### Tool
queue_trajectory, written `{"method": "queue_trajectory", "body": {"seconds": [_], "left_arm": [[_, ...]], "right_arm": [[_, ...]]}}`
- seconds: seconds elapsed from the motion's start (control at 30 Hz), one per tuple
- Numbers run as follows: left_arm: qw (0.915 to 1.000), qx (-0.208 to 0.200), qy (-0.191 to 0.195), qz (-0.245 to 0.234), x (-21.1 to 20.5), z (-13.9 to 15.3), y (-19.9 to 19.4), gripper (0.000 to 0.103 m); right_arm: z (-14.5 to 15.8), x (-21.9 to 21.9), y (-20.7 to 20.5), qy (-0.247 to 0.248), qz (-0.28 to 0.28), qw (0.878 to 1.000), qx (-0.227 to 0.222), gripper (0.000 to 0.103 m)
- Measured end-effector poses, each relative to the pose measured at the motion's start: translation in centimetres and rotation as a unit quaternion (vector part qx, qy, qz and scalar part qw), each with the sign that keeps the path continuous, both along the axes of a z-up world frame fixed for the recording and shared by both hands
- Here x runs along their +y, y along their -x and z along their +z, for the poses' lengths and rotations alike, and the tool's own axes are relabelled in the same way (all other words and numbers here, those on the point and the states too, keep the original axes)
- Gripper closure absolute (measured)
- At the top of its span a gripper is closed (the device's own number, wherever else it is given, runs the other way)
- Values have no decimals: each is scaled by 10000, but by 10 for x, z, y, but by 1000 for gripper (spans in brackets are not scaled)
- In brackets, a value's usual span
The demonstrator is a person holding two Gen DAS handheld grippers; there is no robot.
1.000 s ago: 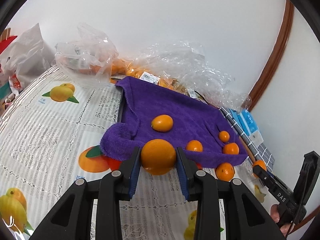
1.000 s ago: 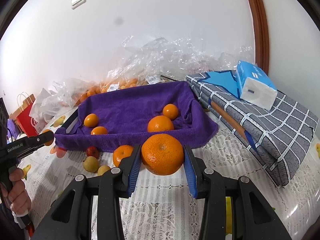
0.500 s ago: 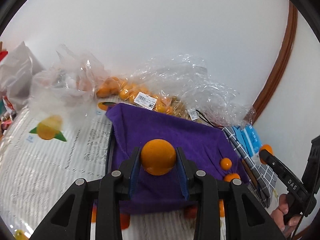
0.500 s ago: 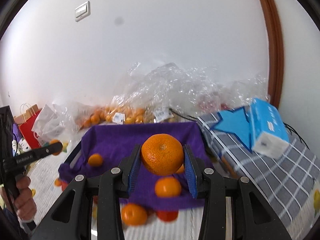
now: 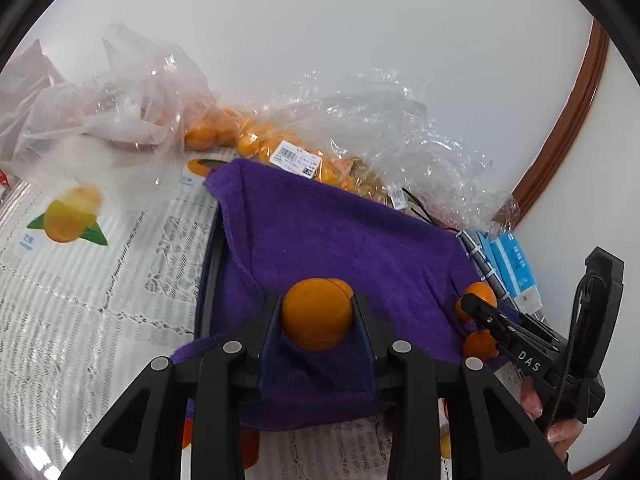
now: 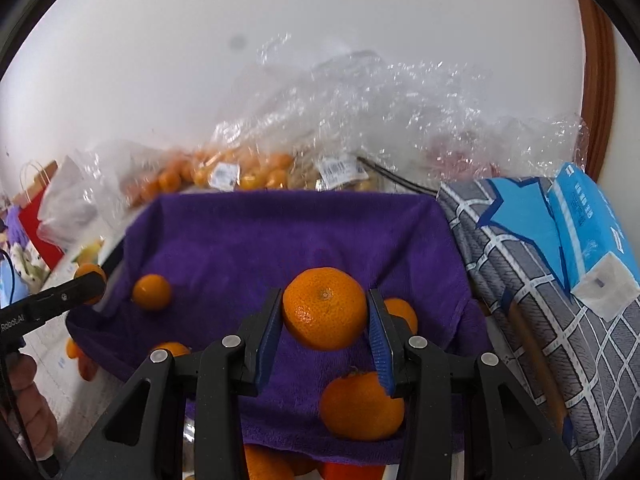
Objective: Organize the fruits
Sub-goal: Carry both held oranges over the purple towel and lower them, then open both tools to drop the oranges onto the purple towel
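Purple towel, bare far half

Right gripper: "DAS" in white on its black arm — left wrist view
Left gripper: "Robot.AI" — start cut off
Bag labels: barcodes, print too small to read

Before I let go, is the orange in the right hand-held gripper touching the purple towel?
Apart. In the right wrist view the orange sits clamped between the pads, raised above the purple towel.

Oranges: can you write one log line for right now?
left gripper: holds smooth orange | right gripper: holds mandarin | both over purple towel
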State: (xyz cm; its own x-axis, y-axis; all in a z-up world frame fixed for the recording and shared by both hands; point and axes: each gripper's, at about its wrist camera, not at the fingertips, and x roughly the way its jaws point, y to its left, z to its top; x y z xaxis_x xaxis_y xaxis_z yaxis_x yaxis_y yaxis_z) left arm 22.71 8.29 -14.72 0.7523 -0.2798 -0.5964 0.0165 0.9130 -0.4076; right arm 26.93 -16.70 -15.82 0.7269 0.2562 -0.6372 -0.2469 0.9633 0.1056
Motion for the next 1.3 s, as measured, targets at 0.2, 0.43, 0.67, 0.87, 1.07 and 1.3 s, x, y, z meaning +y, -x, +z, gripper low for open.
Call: {"method": "queue_trajectory", "body": {"seconds": [0.2, 0.43, 0.67, 0.87, 1.07, 1.3], "left_arm": [[9999, 128, -17, -60, -3, -5, -4, 71], [9994, 106, -330, -9, -10, -6, -5, 71], [9981, 109, -608, 52, -16, -7, -6, 71], [9968, 93, -790, 77, -20, -7, -7, 71], [9958, 88, -901, 99, -23, -7, -7, 71], [9961, 63, -881, 64, -24, -7, -7, 71]], "right_arm": [[-13, 1, -6, 68, -10, 9997, 224, 62], [-17, 6, -4, 190, 20, 9996, 202, 62], [-17, 6, -4, 243, 2, 9996, 163, 62], [-14, 3, 0, 153, -25, 9998, 122, 62], [-7, -3, 7, 75, -77, 9999, -29, 60], [-1, -14, 10, -147, -323, 9993, -101, 54]]}}
